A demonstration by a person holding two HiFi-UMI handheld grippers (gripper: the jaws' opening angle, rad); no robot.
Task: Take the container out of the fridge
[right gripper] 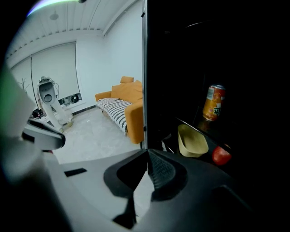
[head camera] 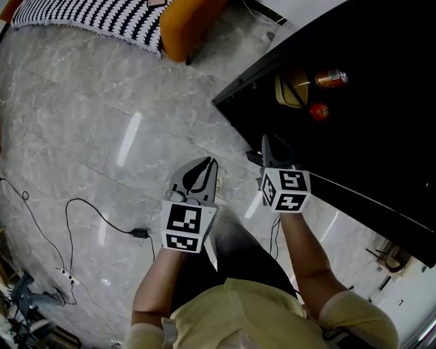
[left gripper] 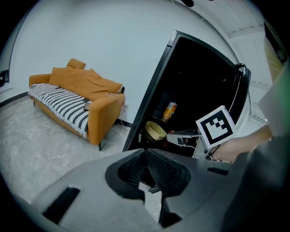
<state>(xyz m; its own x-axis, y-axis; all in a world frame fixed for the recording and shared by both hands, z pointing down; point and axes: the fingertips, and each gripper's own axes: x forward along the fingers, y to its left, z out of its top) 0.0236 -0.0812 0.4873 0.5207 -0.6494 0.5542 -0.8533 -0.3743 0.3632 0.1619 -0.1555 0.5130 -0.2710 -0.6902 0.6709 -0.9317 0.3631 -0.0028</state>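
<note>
Far left, a black cable [head camera: 82, 204] trails over the grey marble floor [head camera: 102, 123]. Up top there's the orange sofa [head camera: 187, 27] with a black-and-white striped blanket [head camera: 82, 20] on it.

Moving in, your left gripper [head camera: 206, 167] is out over the floor, short of the fridge. Its own view shows the fingers pressed together at the tips with nothing between them.

Your right gripper [head camera: 268, 144] sits just beside it, a bit further forward, right at the edge of the fridge opening. Same deal there: fingers closed tip to tip and nothing in them. It points into the dark interior but isn't touching anything.

Then there's the black fridge [head camera: 368, 150] itself, open and really dark inside. The container [head camera: 291, 88] is the pale yellow bowl-shaped one, sitting on a shelf near the front edge of the opening. It's near your right gripper but clearly apart from it, and open side up as far as the right gripper view shows.

Just right of it on the same shelf is a small red round fruit [head camera: 319, 110]. I can't tell if it's a tomato or an apple. An orange drink can [head camera: 331, 78] stands upright a bit behind those two.
</note>
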